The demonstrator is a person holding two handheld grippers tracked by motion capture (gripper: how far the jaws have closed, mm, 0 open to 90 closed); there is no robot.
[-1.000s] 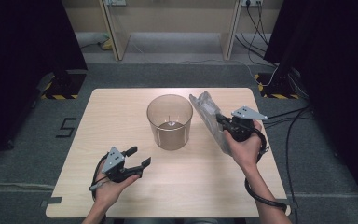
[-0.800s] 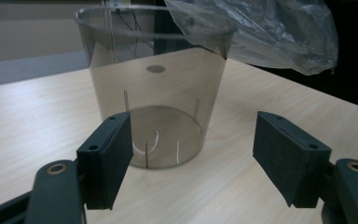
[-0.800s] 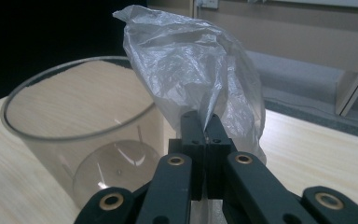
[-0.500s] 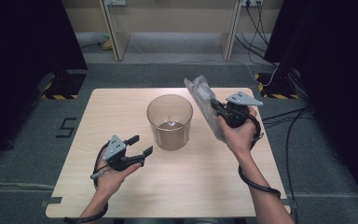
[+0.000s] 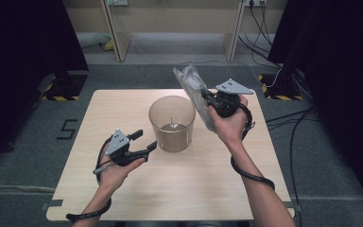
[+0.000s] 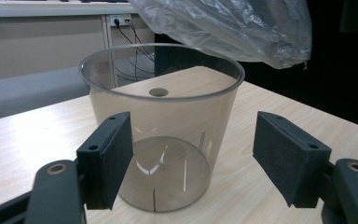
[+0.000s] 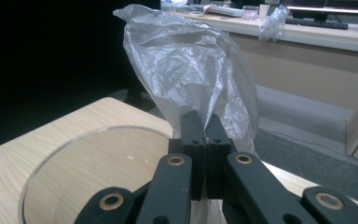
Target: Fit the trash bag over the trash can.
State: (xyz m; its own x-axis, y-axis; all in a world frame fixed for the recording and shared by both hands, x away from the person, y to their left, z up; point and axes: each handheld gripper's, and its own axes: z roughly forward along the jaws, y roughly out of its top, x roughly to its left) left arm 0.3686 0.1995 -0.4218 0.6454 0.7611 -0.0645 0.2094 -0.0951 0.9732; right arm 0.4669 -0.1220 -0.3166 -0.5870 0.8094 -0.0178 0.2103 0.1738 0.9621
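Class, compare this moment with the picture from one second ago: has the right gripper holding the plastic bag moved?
Yes. The right gripper has carried the plastic bag up and toward the far table edge, beside the clear cup, which kept its place.

plastic bag (image 5: 194, 90) | clear, crumpled | held above table, beside cup (image 5: 172, 124)

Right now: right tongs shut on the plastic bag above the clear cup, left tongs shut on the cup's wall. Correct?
Not quite. The left tongs are open, pads either side of the clear cup, not clamped, as the left gripper view shows. The right tongs are shut on the plastic bag.
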